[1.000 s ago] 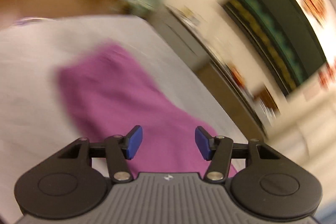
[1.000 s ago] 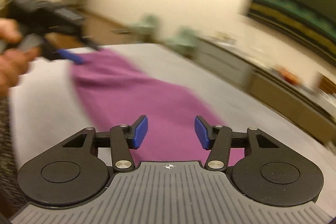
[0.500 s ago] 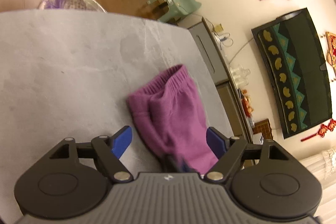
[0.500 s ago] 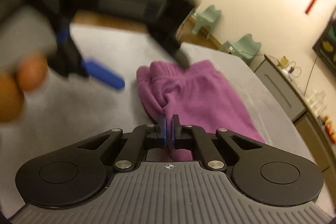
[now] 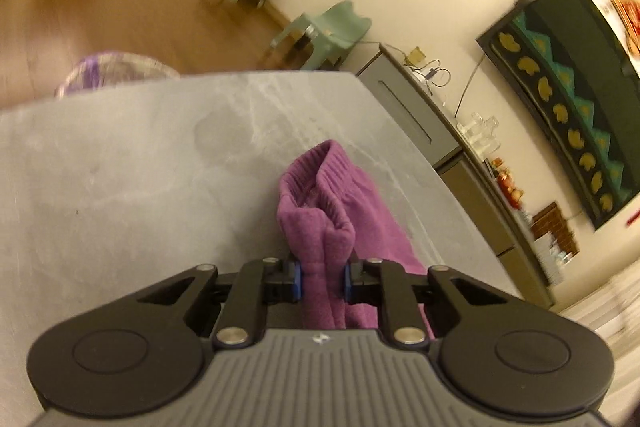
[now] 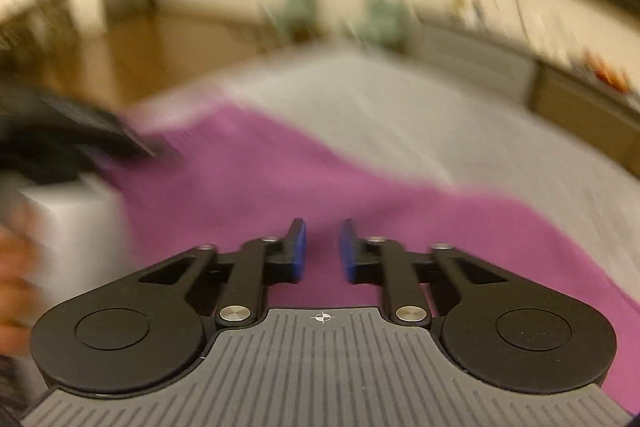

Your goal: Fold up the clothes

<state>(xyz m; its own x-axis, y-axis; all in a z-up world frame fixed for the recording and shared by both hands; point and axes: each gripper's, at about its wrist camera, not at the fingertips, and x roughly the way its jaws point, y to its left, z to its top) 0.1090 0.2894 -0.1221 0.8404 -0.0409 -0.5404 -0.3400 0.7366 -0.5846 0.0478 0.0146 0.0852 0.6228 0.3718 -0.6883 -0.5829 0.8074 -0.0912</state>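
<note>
Left wrist: left gripper (image 5: 322,279) closing, pinching bunched purple garment (image 5: 320,211), ribbed waistband; right gripper (image 6: 322,251) opening, nothing between.

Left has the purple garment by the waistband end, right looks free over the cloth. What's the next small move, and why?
Probably lower the right gripper onto the purple garment and close on the cloth. Its fingers are opening with nothing between them, just fabric below. The left gripper is closing, already pinching a bunched fold near the waistband, so a second grip is likely needed to spread it on the grey table.
</note>
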